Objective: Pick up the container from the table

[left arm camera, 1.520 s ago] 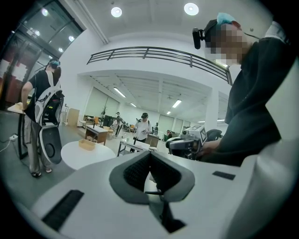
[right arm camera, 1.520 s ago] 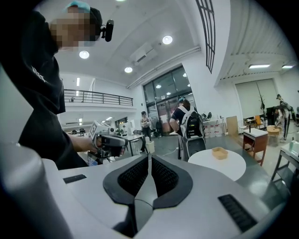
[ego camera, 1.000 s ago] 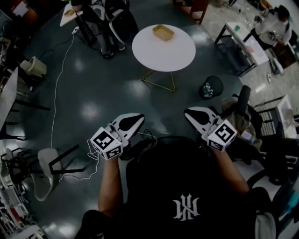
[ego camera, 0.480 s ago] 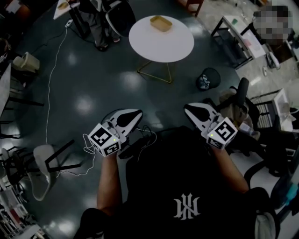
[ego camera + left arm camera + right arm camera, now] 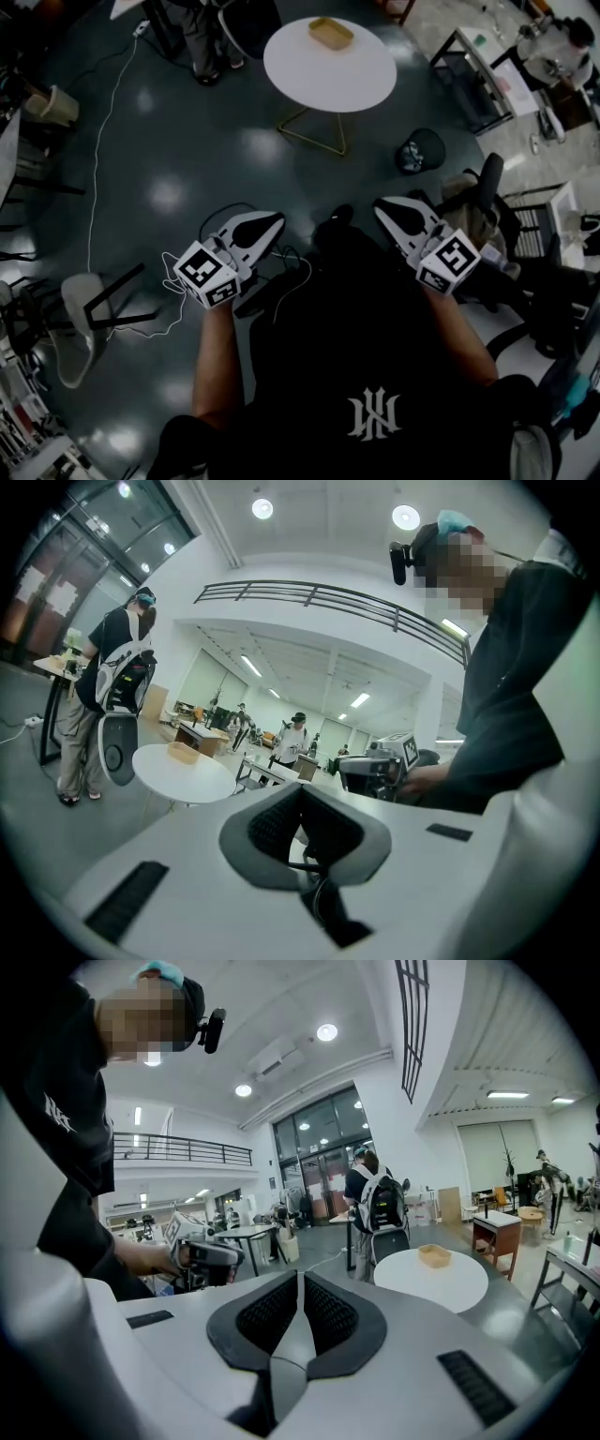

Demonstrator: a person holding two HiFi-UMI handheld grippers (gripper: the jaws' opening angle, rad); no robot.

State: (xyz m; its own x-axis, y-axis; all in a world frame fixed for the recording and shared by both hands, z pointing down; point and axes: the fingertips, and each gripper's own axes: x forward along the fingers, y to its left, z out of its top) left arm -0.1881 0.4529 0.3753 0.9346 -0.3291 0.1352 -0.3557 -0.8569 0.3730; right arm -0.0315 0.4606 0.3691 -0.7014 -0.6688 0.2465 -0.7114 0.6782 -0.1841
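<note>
A small tan container [image 5: 330, 33] sits near the far edge of a round white table [image 5: 330, 80] well ahead of me; it also shows in the left gripper view [image 5: 182, 753] and in the right gripper view [image 5: 434, 1256]. My left gripper [image 5: 274, 221] is held near my body, shut with nothing between its jaws [image 5: 300, 794]. My right gripper [image 5: 382, 208] is also shut and empty [image 5: 300, 1281]. Both are far short of the table.
A person with a backpack [image 5: 373, 1206] stands beside the table at a high desk. A black stool [image 5: 419, 150] and an office chair [image 5: 480, 202] stand to the right, grey chairs [image 5: 80, 319] to the left. A white cable [image 5: 108, 141] runs over the dark floor.
The table and container have shifted slightly up and right in the head view. Both grippers stay shut and in nearly the same place.
</note>
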